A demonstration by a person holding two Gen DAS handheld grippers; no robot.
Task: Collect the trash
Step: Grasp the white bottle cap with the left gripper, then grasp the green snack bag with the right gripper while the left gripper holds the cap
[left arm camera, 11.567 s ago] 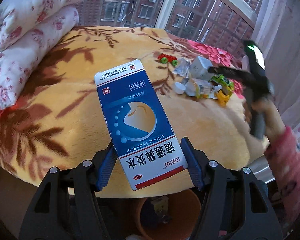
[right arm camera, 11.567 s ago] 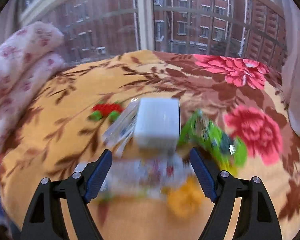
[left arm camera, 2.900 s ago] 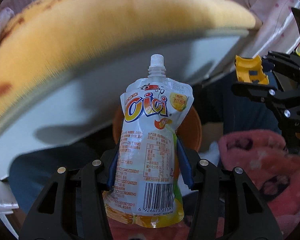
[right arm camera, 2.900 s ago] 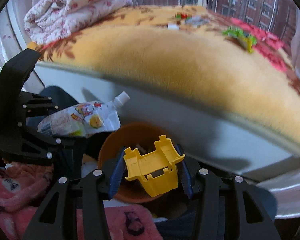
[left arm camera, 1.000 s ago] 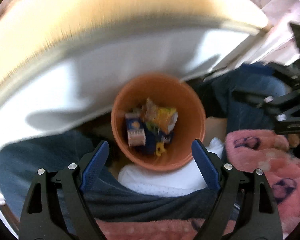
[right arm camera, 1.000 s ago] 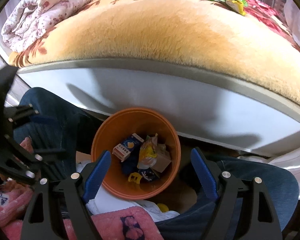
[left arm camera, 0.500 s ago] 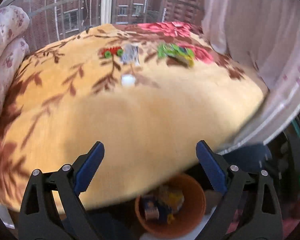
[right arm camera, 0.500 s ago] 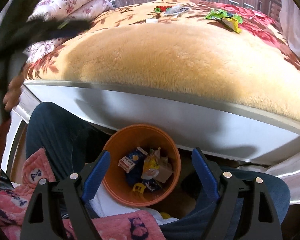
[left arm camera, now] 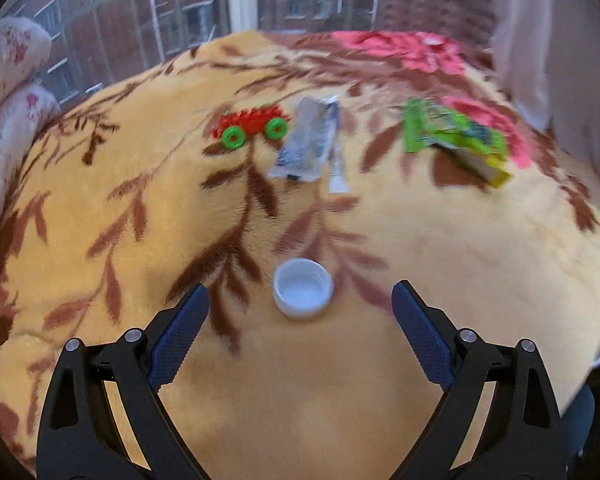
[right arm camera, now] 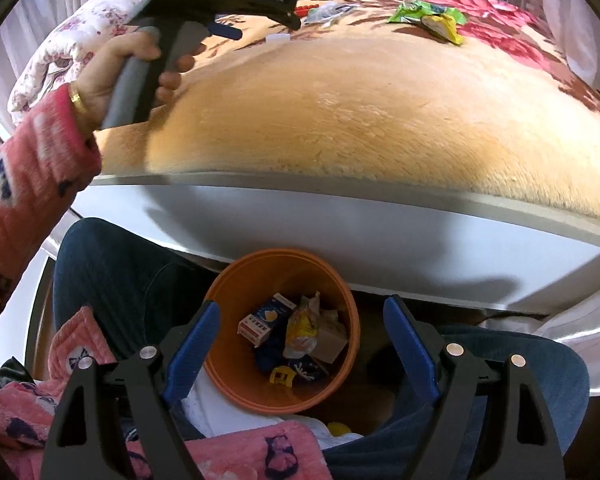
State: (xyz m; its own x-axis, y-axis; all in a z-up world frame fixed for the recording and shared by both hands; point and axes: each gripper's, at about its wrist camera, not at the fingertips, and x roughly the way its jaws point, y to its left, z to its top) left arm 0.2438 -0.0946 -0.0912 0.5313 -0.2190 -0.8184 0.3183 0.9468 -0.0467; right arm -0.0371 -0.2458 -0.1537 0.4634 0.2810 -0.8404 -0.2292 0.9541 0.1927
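The left tool (left arm camera: 300, 304) hung with its jaws wide, just narrowed a little, and nothing pinched; a white bottle cap (left arm camera: 303, 293) lay open side up between its fingertips on the plush blanket (left arm camera: 460, 264). Likely light, stiff and slick, it should be taken across its rim. Beyond lay a clear wrapper (left arm camera: 308, 140), a green snack packet (left arm camera: 452, 136) and a toy car (left arm camera: 252, 127). The right tool (right arm camera: 300, 336) gaped empty above the orange bin (right arm camera: 228, 280).

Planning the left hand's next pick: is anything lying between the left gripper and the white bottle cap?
Nothing: in the left wrist view only bare blanket separates the open left gripper from the white bottle cap, which sits just ahead of its fingers.
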